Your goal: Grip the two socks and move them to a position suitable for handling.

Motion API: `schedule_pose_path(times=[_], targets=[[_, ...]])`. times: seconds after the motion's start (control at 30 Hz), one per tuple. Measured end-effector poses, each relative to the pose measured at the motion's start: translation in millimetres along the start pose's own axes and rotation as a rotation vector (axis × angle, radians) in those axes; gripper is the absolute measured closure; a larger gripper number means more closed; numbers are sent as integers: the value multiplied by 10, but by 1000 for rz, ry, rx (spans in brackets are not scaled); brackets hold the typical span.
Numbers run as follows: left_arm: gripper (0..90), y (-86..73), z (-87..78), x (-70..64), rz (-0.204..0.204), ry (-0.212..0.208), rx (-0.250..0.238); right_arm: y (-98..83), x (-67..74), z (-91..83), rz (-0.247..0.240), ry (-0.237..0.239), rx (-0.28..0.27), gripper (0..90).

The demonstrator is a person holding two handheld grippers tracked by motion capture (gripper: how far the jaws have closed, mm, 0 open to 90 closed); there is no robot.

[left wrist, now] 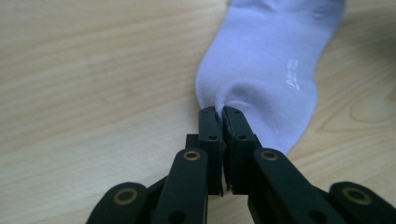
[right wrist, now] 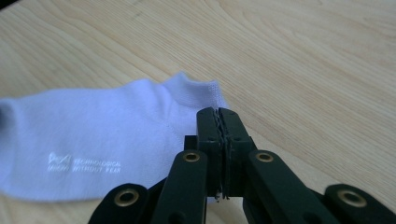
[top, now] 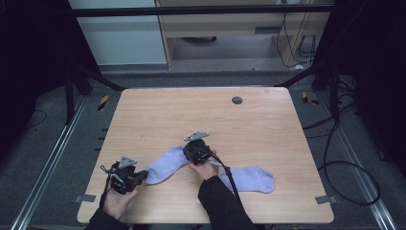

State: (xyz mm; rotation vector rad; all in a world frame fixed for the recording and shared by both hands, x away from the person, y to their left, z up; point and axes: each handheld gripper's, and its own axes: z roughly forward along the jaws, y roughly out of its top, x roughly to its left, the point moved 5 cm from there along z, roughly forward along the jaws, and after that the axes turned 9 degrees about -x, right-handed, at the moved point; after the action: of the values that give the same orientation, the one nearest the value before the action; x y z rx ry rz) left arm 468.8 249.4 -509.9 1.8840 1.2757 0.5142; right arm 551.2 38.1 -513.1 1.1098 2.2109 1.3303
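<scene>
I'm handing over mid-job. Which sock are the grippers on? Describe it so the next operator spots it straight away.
On the wooden table, look at the near edge, where two pale lilac socks lie end to end. It is the left sock, angled up toward the middle. Unlike the flat sock on the right, it is pinched at both ends: the left gripper on its lower end, the right gripper on its upper.

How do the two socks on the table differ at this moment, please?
The left sock is pinched at its two ends by the left gripper and the right gripper; the right sock is gripped by neither. The left sock runs diagonally across the table; the right sock lies flat, roughly parallel to the near edge. Both are pale lilac.
</scene>
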Motion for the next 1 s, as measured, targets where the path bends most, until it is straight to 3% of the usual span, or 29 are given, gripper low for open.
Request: schedule_pose_path(times=[0.17,0.37,0.5,0.6,0.77,1.0], targets=[[865,113,66,105,24,28,-10,-42,84,-194,-10,4,-23,890],[861,76,162,155,70,43,31,-210,186,-326,-7,4,-16,885],[796,70,169,182,69,56,18,-330,220,-346,7,1,5,857],[721,88,126,206,62,55,-8,-379,190,-369,8,-12,10,788],[616,149,36,211,31,53,-70,-307,91,-502,28,-12,-41,699],[559,241,-71,72,23,16,-124,-197,-102,-777,48,-18,-86,590]])
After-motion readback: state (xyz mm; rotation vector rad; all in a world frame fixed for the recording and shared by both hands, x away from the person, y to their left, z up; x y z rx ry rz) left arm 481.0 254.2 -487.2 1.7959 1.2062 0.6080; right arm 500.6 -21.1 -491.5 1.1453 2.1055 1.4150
